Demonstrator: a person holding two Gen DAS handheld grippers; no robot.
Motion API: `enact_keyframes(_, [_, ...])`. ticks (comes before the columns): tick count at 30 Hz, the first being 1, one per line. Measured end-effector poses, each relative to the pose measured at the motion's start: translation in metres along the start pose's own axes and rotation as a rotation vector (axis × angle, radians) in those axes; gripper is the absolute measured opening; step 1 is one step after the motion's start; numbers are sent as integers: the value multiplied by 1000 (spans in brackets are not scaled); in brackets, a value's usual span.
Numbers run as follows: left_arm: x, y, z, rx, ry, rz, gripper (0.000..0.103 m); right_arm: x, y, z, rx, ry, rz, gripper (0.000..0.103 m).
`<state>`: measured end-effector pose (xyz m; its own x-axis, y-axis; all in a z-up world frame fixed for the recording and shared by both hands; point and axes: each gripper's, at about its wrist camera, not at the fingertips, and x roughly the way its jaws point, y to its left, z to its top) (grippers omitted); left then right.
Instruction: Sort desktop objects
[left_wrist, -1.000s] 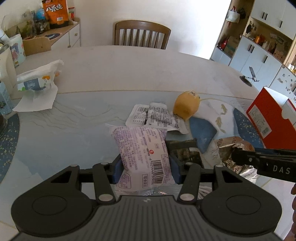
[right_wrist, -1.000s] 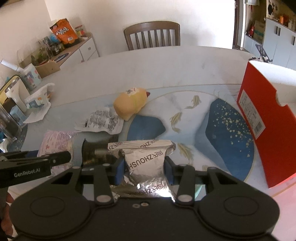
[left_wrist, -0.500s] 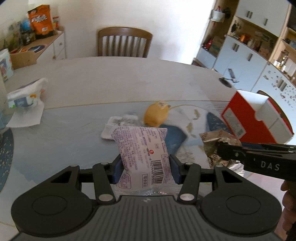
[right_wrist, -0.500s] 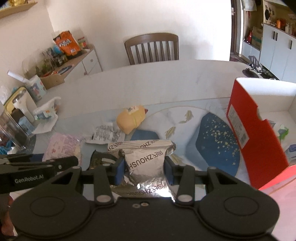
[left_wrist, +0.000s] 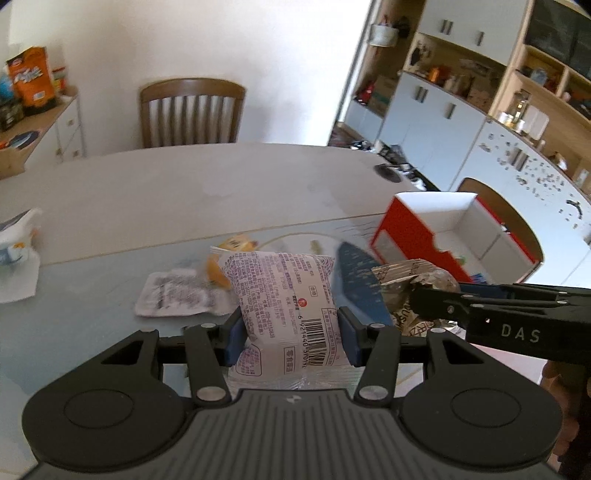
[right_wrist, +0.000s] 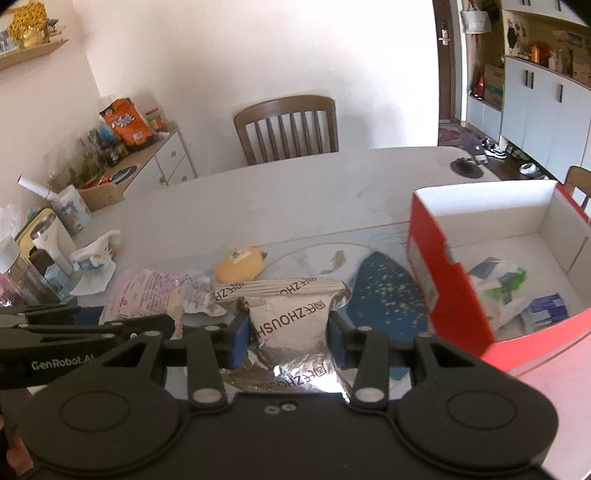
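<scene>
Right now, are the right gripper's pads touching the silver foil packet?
Touching. The right wrist view shows both blue pads of the right gripper pressed against the sides of the silver foil packet, pinching it.

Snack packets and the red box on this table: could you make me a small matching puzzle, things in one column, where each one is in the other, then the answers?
Things:
1. purple packet
2. silver packet
3. yellow toy
4. red box

Places:
A. lying on the table
B. clamped in the right gripper
C. standing open with packets inside
D. clamped in the left gripper

Pairs: 1-D, 2-B, 3-A, 4-C
</scene>
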<state>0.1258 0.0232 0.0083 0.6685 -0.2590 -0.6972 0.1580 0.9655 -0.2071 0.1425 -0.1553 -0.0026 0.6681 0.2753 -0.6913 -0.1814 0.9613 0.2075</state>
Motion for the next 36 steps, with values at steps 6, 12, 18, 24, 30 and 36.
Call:
enact_keyframes(6, [5,-31,14,40,-10,-40,50,-17,-22,5,6,-31,-20,43])
enact_keyframes(12, [17,-66,27,76,-17,-73,50,-30,-49,11,14,-52,-47,43])
enact_keyframes(18, [34,-104,44,116,-32,-101,51,-39,-82,18,28,-64,-67,43])
enact_keyframes(24, [59,-138,54,136,-24,-123,51,-40,-116,27,37,-76,-83,43])
enact_keyframes(30, [83,-168,58,158,-2,-143,51,-35,-151,34,33,-70,-99,43])
enact_keyframes(36, [107,-193,62,189,31,-169,51,-30,-188,40,47,-67,-128,43])
